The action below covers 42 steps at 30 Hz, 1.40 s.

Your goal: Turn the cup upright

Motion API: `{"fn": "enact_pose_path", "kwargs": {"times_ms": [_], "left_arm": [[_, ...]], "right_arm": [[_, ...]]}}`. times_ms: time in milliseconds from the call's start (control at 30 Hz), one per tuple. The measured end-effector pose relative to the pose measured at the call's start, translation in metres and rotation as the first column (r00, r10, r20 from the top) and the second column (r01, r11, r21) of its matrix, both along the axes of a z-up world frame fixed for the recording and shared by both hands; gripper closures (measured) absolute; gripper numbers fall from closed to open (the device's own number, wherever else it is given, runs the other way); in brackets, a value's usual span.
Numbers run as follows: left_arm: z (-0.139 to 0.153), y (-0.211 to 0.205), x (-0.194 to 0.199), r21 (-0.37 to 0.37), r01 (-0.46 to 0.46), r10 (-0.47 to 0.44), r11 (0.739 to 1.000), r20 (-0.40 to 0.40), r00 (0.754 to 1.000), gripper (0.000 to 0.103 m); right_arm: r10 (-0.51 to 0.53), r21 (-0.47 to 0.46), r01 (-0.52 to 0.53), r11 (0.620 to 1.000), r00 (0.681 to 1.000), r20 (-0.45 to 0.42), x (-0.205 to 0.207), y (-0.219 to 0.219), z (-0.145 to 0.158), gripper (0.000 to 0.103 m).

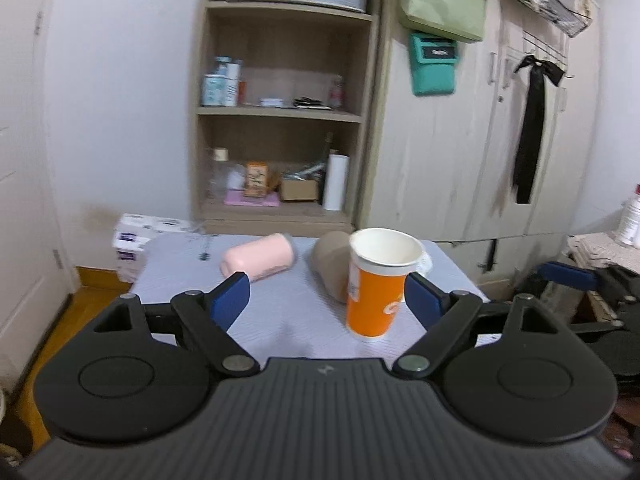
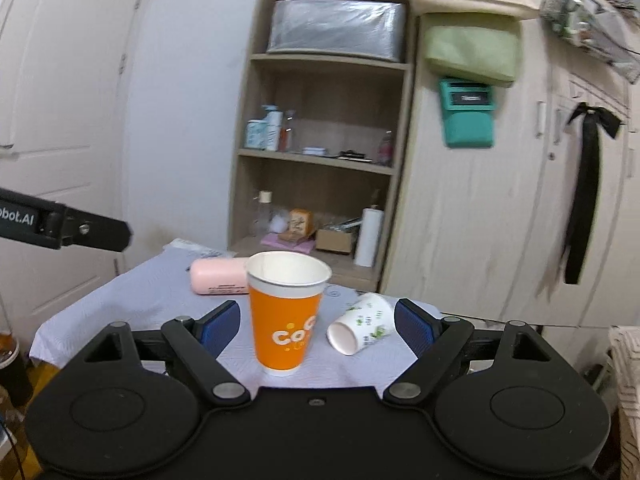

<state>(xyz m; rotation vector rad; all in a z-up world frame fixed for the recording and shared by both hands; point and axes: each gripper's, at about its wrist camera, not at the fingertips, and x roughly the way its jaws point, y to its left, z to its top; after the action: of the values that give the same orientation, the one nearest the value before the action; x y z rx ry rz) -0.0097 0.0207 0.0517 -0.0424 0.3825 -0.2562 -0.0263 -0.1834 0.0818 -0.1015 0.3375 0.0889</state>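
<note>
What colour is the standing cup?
Orange cup with a white rim; clearest in the right wrist view.

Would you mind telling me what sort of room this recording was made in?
Most likely a bedroom or spare room in a home: a wooden wardrobe, an open bookshelf of household odds and ends, and a small cloth-covered table holding paper cups.

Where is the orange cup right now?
The orange cup stands upright on the table, between the pink cup and the floral cup, both lying down.
</note>
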Motion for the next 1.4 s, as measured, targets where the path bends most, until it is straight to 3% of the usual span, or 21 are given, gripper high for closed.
{"fn": "enact_pose_path", "kwargs": {"times_ms": [267,467,700,1400], "left_arm": [[-0.002,0.003,-0.008,0.007,-0.06,0.06,0.998,-0.005,0.998,0.012],[-0.005,0.002,-0.007,0.017,-0.099,0.099,0.995,0.001,0.995,0.0],[-0.011,-0.002,-0.002,0.049,-0.153,0.155,0.987,-0.038,0.987,0.0],[-0.027,0.001,0.002,0.092,-0.206,0.214,0.974,-0.091,0.973,0.0]], "right_arm": [[-0.033,-0.013,0.033,0.999,0.999,0.004,-0.011,0.004,0.01,0.012],[-0.085,0.006,0.085,0.996,0.996,-0.007,-0.012,0.002,0.008,0.0],[-0.164,0.012,0.164,0.986,0.986,-0.019,-0.011,0.002,0.007,0.0],[-0.178,0.046,0.181,0.982,0.982,-0.062,-0.013,0.001,0.011,0.0]]}}
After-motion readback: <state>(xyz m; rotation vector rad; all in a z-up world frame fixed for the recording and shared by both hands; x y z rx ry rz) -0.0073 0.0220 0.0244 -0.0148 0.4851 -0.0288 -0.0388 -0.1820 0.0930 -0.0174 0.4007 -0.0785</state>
